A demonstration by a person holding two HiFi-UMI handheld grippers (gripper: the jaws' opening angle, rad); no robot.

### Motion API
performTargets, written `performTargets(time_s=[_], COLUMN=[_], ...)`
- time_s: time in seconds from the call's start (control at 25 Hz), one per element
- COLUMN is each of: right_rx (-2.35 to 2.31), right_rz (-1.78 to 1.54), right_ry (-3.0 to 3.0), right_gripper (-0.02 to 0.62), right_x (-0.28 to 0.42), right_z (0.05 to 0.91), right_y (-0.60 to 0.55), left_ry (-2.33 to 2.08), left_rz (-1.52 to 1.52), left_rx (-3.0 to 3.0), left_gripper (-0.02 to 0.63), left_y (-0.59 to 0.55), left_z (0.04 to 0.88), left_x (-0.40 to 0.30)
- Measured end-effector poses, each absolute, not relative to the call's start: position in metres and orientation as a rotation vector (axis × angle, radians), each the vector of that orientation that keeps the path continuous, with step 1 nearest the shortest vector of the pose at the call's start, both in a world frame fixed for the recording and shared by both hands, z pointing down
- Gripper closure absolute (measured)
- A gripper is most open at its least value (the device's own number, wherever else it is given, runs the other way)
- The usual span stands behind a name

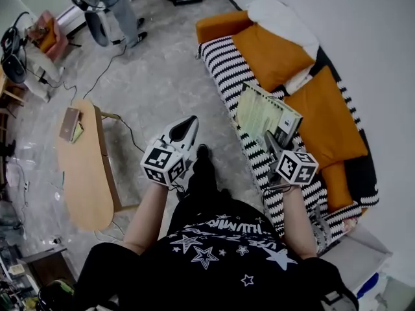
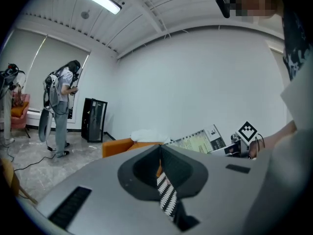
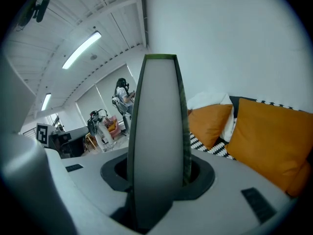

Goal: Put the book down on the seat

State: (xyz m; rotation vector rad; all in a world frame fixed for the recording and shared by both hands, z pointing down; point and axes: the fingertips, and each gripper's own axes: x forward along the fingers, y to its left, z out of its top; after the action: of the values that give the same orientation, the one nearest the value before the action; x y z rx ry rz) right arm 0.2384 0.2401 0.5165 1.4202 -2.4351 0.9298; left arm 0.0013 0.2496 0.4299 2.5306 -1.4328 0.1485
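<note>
The book point(image 1: 262, 112), with a pale green cover and a dark spine, hangs tilted above the black-and-white striped seat point(image 1: 224, 70) of the sofa. My right gripper point(image 1: 272, 146) is shut on its near edge. In the right gripper view the book point(image 3: 159, 131) stands upright between the jaws and fills the middle. My left gripper point(image 1: 184, 132) is over the floor to the left of the sofa, apart from the book. Its jaws meet at the tips and hold nothing. The left gripper view shows the book point(image 2: 200, 140) off to the right.
Two orange cushions point(image 1: 272, 54) point(image 1: 327, 118) and a white pillow point(image 1: 279, 15) lean on the sofa's back by the wall. A wooden table point(image 1: 84, 173) stands at the left. A person point(image 1: 113, 5) stands far back on the floor, near cables.
</note>
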Motion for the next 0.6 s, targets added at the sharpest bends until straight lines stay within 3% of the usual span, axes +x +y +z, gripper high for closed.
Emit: performTargets(time_s=[0.24, 0.6], right_rx=[1.434, 1.412], right_rz=[0.949, 0.95], right_ry=[-2.396, -2.401], right_gripper=[0.422, 0.422], right_x=[0.214, 0.124], right_z=[0.524, 0.507], right_y=[0.179, 0.068], left_ry=[-1.392, -1.368], left_rz=[0.169, 0.112], left_rx=[2.524, 2.565], left_gripper=[0.597, 0.597], left_y=[0.187, 0.086], left_z=[0.442, 0.423], left_x=[-0.023, -0.079])
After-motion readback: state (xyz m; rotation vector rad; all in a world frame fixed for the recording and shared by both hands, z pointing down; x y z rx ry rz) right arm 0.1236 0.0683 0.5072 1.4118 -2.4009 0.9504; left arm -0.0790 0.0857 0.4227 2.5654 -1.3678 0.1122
